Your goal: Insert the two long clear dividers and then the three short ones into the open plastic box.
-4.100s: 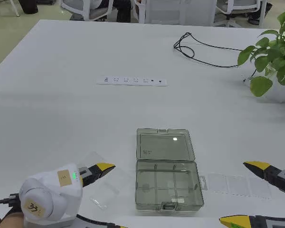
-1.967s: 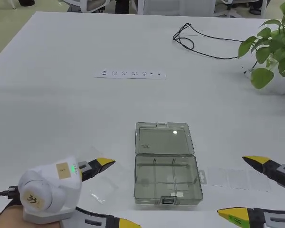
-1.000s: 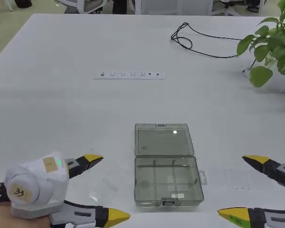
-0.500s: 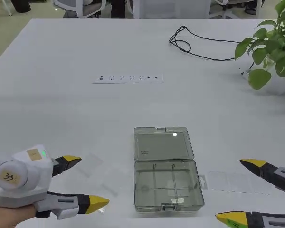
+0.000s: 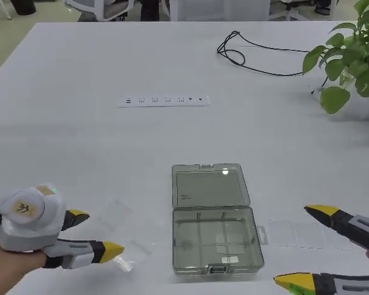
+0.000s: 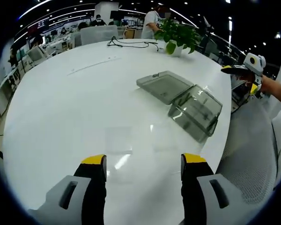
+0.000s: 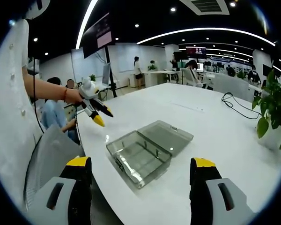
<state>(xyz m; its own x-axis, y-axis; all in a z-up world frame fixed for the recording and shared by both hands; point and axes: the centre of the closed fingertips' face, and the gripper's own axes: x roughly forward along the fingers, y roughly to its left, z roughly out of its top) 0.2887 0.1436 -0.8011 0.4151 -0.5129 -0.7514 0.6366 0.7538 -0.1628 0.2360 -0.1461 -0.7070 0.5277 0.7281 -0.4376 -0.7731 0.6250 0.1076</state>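
Observation:
The smoky clear plastic box (image 5: 214,241) lies near the table's front edge, its lid (image 5: 209,186) folded open flat behind it. Faint lines cross inside the base; I cannot tell what they are. Clear divider pieces (image 5: 119,211) lie flat to the left of the box, and a clear strip (image 5: 298,234) lies to its right. My left gripper (image 5: 97,232) hovers open left of those pieces, holding nothing. My right gripper (image 5: 304,246) is open beside the right strip. The left gripper view has the box (image 6: 195,109) ahead on the right and a clear piece (image 6: 119,140) just beyond the fingertips.
A white power strip (image 5: 163,100) lies mid-table, and a black cable (image 5: 246,54) coils at the far side. A potted plant (image 5: 347,58) stands at the right edge. Office chairs line the far edge. In the right gripper view a person sits beyond the left gripper (image 7: 95,110).
My left gripper has drawn back leftward and toward me, off the clear pieces it hovered over, staying open. The right gripper has barely moved. The head camera has shifted slightly.

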